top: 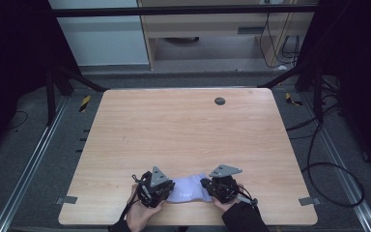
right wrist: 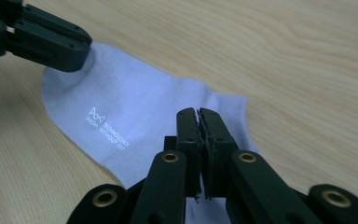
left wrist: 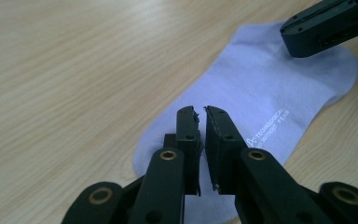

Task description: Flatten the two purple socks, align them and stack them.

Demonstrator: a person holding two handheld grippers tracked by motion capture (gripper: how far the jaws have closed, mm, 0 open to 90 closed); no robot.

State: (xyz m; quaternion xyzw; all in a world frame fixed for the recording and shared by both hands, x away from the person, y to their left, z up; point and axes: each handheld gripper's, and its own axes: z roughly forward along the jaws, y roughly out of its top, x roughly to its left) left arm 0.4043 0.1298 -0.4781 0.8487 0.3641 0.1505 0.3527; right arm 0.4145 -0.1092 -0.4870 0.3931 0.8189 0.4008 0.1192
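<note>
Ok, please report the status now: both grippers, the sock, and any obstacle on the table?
Left gripper shut, over one end of the sock. Right gripper shut, over the other end. Sock flat on the table. Nothing in the way.

A light wooden table (top: 183, 130) with rounded corners carries the things. A small dark round grommet (top: 220, 101) is set into its top near the far edge. Well away from the grommet, close to the near edge, a pale lilac ankle sock (top: 188, 189) lies flat on the wood, white lettering printed on its side. Pieces of grey tape (top: 66, 200) sit by the table's near corners.
</note>
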